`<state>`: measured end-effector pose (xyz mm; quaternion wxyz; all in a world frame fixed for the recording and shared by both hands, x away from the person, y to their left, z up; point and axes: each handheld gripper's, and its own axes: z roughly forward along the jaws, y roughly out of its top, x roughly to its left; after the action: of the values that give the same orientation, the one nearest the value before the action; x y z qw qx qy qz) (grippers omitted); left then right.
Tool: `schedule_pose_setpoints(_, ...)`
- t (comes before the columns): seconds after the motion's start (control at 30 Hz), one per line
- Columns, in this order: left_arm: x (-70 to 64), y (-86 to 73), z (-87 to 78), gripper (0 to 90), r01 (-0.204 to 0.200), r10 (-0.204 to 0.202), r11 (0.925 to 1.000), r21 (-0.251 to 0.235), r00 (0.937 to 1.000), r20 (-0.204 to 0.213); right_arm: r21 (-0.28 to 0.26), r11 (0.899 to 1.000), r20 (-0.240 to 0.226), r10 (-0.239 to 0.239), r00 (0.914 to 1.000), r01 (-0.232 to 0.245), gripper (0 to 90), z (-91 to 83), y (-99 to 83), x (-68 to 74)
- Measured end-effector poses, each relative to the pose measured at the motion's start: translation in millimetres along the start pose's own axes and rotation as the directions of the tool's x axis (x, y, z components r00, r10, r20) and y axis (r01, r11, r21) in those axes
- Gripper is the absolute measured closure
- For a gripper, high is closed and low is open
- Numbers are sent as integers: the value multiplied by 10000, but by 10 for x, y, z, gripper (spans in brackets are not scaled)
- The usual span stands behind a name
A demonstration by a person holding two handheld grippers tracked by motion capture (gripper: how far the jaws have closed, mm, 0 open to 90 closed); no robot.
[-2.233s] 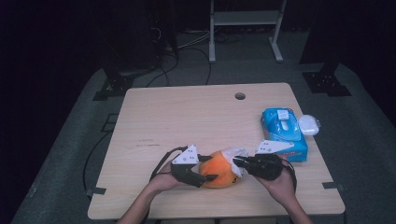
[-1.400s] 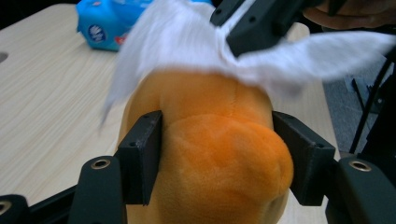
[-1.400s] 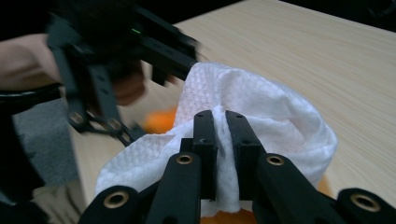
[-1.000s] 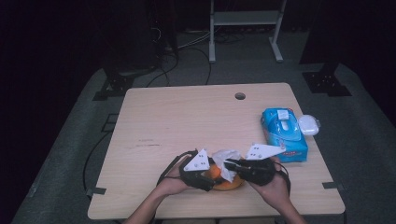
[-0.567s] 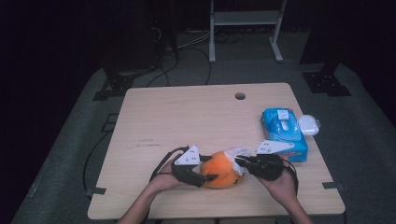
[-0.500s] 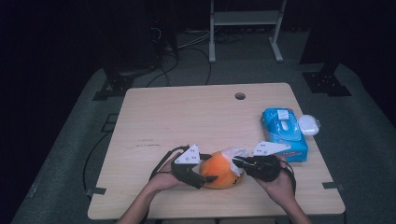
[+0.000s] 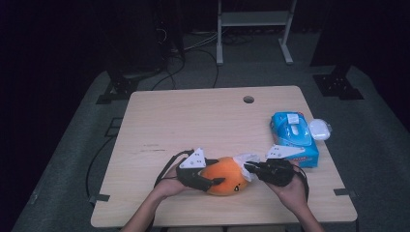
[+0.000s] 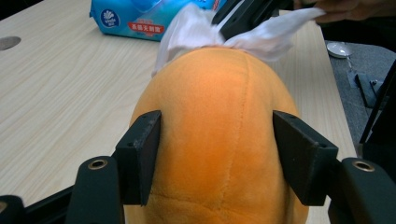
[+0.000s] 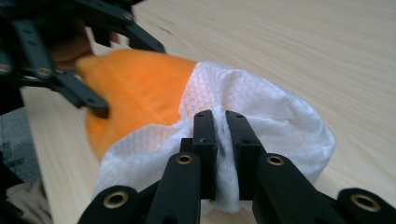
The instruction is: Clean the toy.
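Black jaws of the right gripper (image 9: 221, 122) pinch a white wet wipe (image 9: 261, 105) almost flat and press it on the top of an orange plush toy (image 7: 224, 175), apparently to clean it. The left gripper (image 8: 219, 163) straddles the toy (image 8: 217, 140) with its jaws spread wide against both flanks, steadying it near the table's (image 7: 193, 116) front edge; how hard it squeezes is unclear. A blue wipes pack (image 7: 293, 136) lies well right, within reach for a fresh sheet.
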<state>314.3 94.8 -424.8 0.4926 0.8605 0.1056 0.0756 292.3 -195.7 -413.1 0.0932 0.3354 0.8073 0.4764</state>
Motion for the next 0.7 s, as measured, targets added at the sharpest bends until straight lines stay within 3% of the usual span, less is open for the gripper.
schedule_pose_setpoints(0.1, 27, -16, -8, 363, 104, -104, 9999, 0, 9999, 20, -70, 9996, -294, -293, 9991, 291, 826, 4, 54, 88)
schedule_pose_setpoints(0.2, 28, -26, -10, 367, 71, -71, 10000, 28, 10000, -19, 104, 9996, -321, -276, 9991, 280, 826, 36, 25, 77)
schedule_pose_setpoints(0.33, 44, -41, -26, 368, 172, -172, 9998, 21, 9998, -30, 384, 9991, 36, -161, 9999, 160, 826, 37, -23, 4)
schedule_pose_setpoints(0.37, 49, -48, -37, 368, 222, -222, 9998, 17, 9998, -11, 257, 9996, -28, 77, 10000, -76, 826, 12, -24, -11)
schedule_pose_setpoints(0.5, 48, -54, -43, 368, 269, -269, 9996, 0, 9996, -5, -55, 9998, -416, -186, 9990, 184, 826, 0, 69, 97)
schedule_pose_setpoints(0.6, 57, -60, -38, 367, 306, -306, 9995, -22, 9995, 34, 135, 9992, -361, -377, 9986, 382, 825, 43, 57, 112)
schedule_pose_setpoints(0.67, 69, -69, -27, 368, 379, -379, 9993, -38, 9993, 22, 604, 9967, 183, -558, 9983, 546, 823, 69, 9, 44)
schedule_pose_setpoints(0.7, 69, -69, -27, 368, 383, -383, 9993, -48, 9993, 19, 630, 9975, 186, -327, 9993, 315, 824, 59, -3, 11)
